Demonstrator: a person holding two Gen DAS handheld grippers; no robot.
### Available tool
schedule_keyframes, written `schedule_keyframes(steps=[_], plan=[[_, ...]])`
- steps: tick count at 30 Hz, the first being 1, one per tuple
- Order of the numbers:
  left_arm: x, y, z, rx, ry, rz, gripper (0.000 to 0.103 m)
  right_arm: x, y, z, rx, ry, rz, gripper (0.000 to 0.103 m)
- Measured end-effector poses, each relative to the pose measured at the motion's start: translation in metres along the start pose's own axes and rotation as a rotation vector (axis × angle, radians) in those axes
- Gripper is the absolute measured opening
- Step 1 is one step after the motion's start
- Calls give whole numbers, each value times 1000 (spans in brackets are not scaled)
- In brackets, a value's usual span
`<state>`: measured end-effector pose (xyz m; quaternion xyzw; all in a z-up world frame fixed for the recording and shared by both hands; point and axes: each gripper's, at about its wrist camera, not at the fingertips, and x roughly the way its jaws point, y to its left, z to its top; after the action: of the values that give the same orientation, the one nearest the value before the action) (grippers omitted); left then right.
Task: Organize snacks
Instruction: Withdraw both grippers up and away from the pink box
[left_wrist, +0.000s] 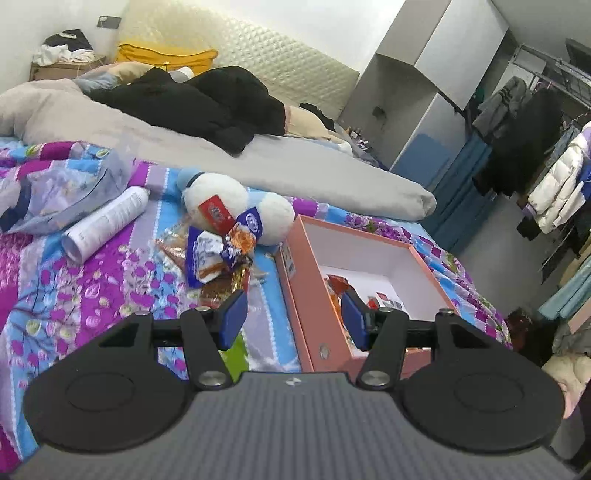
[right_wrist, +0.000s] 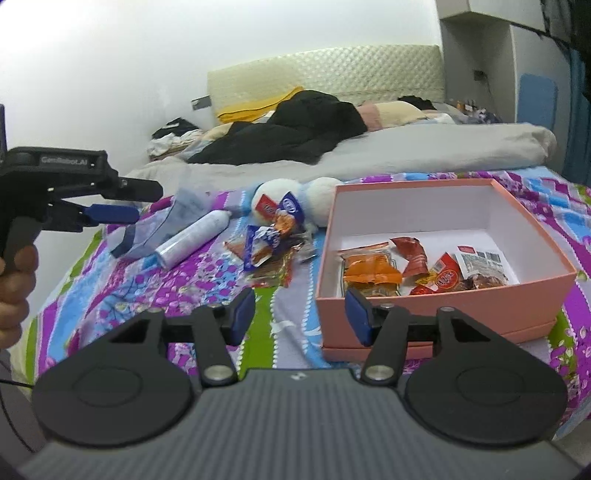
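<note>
A pink box with a white inside sits on the flowered bedspread and holds several wrapped snacks. To its left lies a loose pile of snack packets, leaning on a white plush toy. My right gripper hovers open and empty over the bedspread, near the box's front left corner. The left wrist view shows the same pile and box. My left gripper is open with nothing between its pads, above the box's left wall. It also shows at the far left, held by a hand.
A white spray can and a crumpled bluish plastic bag lie left of the pile. A grey duvet and black clothing cover the far half of the bed. A wardrobe and a clothes rack stand beyond the bed's right side.
</note>
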<state>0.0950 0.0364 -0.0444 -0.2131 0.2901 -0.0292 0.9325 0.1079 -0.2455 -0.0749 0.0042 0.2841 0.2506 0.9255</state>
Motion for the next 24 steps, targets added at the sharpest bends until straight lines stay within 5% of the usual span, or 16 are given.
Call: schedule_keyframes(steps=[8,14,24], plan=[[-20,13,-40,-51,19,54,65,-12,16,-15,-11,1,31,67],[-19,19,-59,-50,62,46,85,-16,24,-26,-30,9,37,67],[22,32,-40,-39,78,87,96,4,28,-36,-30,-5,38,67]])
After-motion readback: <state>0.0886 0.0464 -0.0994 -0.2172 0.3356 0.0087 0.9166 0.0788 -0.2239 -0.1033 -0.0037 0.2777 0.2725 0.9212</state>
